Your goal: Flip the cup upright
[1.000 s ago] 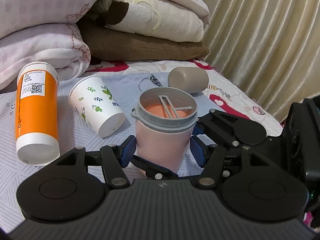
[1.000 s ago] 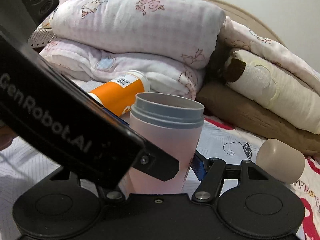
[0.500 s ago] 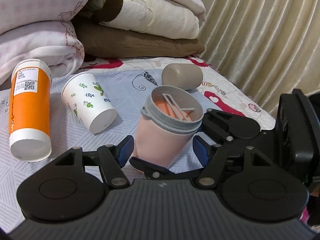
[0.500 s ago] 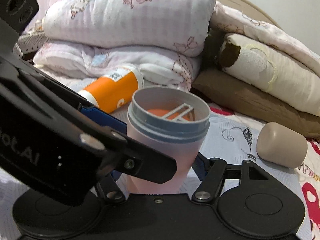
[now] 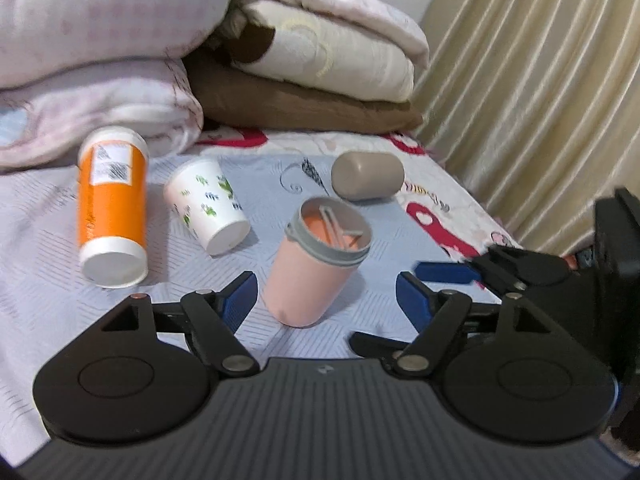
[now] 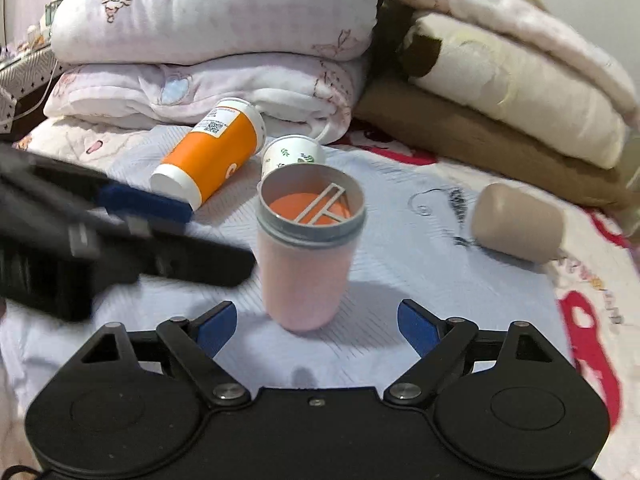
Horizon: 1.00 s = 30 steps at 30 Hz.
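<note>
Step in hand: the pink cup [image 5: 316, 268] stands mouth-up on the bed [image 5: 48, 216], free of both tools. I judge this to be the release, with the flip itself done. In the left wrist view the cup looks tilted, though the fisheye may cause that; in the right wrist view it looks near upright.

Cup: pale pink body, grey threaded collar, a grey cross-piece and an orange floor visible inside [image 6: 310, 248]. It sits near the middle of the bed, just ahead of both tools.

Left gripper [image 5: 326, 294]: jaws spread wide, one blue pad on either side of the cup's base, neither touching it. It holds nothing.

Right gripper [image 6: 316, 326]: also wide apart and holding nothing, with the cup's base between the blue pads and clear of them.

Others on the bed: an orange bottle [image 5: 112, 204] lies on its side towards the left edge. A white paper cup [image 5: 206, 206] with a leaf print lies on its side between the bottle and the pink cup. A beige cap [image 5: 368, 176] lies beyond, towards the right edge.

Backdrop: folded quilts [image 6: 216, 32] stacked at the head of the bed, curtain [image 5: 540, 92] along the right edge.

Next move calls for: drawing both tools straight back without clipping the cup, since the soft bedding gives it a poor footing. If it leans, it needs a light re-grip low on the body to settle it.
</note>
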### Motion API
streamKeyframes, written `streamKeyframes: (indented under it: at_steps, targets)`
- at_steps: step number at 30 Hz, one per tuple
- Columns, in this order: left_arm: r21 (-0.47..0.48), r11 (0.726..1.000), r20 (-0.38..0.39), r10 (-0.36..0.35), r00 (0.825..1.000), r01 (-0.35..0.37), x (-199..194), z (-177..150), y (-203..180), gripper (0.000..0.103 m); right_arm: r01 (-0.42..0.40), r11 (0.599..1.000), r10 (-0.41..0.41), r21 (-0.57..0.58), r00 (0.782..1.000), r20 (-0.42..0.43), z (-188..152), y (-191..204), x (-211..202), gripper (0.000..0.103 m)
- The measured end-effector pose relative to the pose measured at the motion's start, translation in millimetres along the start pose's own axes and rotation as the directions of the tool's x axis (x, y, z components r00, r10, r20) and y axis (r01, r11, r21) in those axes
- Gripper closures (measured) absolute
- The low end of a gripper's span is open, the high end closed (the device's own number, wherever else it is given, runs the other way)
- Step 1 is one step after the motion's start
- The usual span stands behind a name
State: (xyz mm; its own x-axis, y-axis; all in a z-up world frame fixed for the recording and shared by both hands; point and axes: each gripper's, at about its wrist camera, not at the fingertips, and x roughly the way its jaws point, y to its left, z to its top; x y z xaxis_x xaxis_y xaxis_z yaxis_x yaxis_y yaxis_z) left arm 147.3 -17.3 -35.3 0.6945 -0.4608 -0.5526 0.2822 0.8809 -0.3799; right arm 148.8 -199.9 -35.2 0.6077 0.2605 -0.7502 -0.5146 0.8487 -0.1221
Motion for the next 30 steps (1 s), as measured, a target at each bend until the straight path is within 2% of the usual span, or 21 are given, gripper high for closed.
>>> streamKeyframes:
  at_steps: [5, 9, 18, 21, 23, 30]
  targets:
    - [0.082, 0.994, -0.007, 0.077, 0.997, -0.077, -33.8, 6.1, -30.2, 0.026, 0.035, 0.992, -0.034, 0.121, 0.999, -0.003, -0.7, -6.6, -48.0, 0.013]
    - [0.132, 0.985, -0.044, 0.121, 0.992, -0.115, -50.4, 3.4, -49.6, 0.025, -0.020, 0.978, 0.014, 0.208, 0.999, 0.032, -12.5, -10.6, -82.0, 0.013]
    - [0.122, 0.987, -0.089, 0.119, 0.989, -0.107, -85.6, -16.8, -77.1, 0.025, 0.049, 0.957, -0.048, 0.287, 0.999, -0.010, -34.5, -4.1, -122.6, 0.013]
    - [0.101, 0.989, -0.081, 0.120, 0.989, -0.112, -97.3, -24.8, -80.2, 0.025, 0.110, 0.938, -0.113, 0.330, 0.994, -0.011, -41.6, 3.0, -140.4, 0.013]
    - [0.088, 0.988, -0.070, 0.131, 0.989, -0.125, -103.4, -28.9, -79.2, 0.025, 0.152, 0.930, -0.167, 0.334, 0.986, 0.016, -45.3, 12.5, -153.9, 0.012]
    - [0.076, 0.975, -0.002, 0.209, 0.978, -0.208, -127.5, -40.5, -77.9, 0.025, 0.176, 0.902, -0.229, 0.393, 0.969, 0.091, -57.2, 31.1, -180.8, 0.012]
